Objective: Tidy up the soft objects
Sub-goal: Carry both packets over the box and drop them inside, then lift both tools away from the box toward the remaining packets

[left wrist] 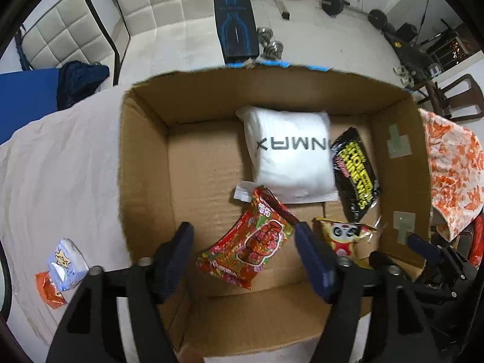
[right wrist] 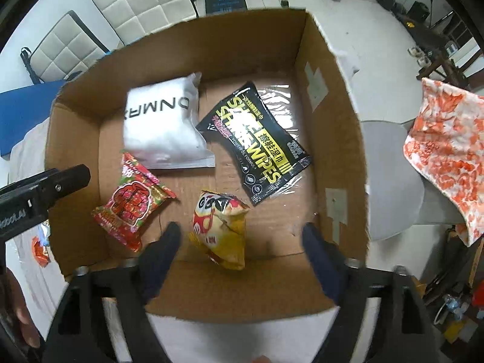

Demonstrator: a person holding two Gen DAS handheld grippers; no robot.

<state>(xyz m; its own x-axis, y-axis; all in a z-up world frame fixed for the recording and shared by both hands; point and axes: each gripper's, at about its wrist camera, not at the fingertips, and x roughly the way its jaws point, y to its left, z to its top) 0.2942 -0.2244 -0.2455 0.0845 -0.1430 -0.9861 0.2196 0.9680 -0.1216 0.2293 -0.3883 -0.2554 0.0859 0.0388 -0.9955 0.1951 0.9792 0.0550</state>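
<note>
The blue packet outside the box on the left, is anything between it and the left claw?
Nothing visible blocks it: the blue packet lies on bare cloth beside the cardboard box, left of the open left claw.

A pale tiled floor (left wrist: 317, 39) runs back to white walls, with a black-and-blue weight bench (left wrist: 234, 21), dumbbells (left wrist: 270, 42) and a barbell (left wrist: 332, 3) on it. Cream quilted cushions (left wrist: 157, 9) lean at the left, and an orange-patterned cloth (right wrist: 447, 151) hangs at the right beside a dark wooden chair (left wrist: 459, 96).
</note>
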